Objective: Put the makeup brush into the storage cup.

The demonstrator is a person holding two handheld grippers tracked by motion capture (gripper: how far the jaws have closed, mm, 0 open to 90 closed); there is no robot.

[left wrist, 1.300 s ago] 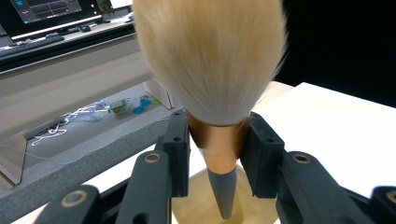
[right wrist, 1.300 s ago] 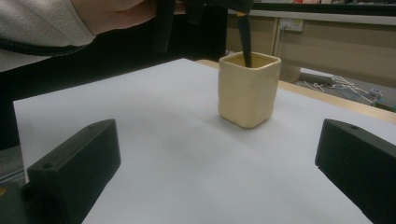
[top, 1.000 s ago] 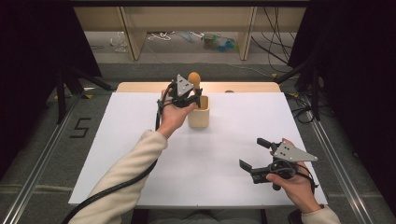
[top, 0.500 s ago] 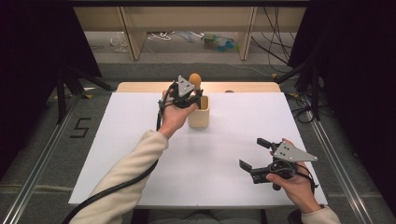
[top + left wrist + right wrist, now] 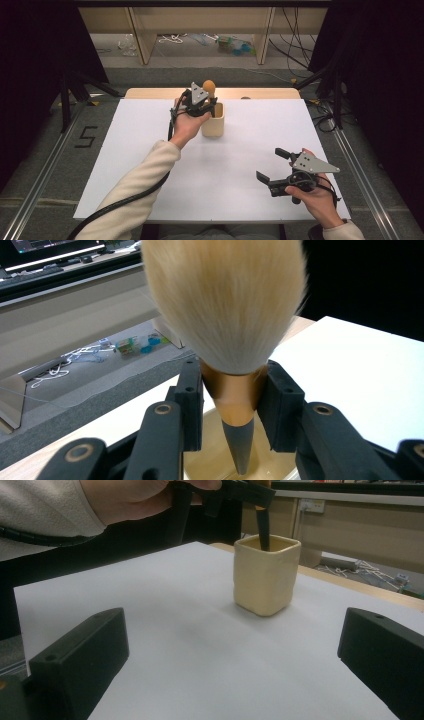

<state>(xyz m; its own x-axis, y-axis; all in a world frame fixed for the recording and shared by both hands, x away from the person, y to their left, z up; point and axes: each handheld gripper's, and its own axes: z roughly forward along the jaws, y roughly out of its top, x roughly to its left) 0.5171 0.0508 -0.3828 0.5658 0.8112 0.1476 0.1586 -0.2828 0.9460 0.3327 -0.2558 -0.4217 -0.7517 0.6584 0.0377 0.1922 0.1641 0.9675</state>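
A makeup brush with pale fluffy bristles and a copper ferrule stands upright, its dark handle down inside a cream square cup at the back middle of the table. My left gripper is shut on the brush, the jaws pressing the ferrule from both sides just above the cup's rim. My right gripper rests open near the front right, nothing between its jaws, facing the cup from a distance.
A white sheet covers the table, with a strip of bare wood along the far edge. Beyond it the floor holds cables and small clutter. Dark curtains and stands flank both sides.
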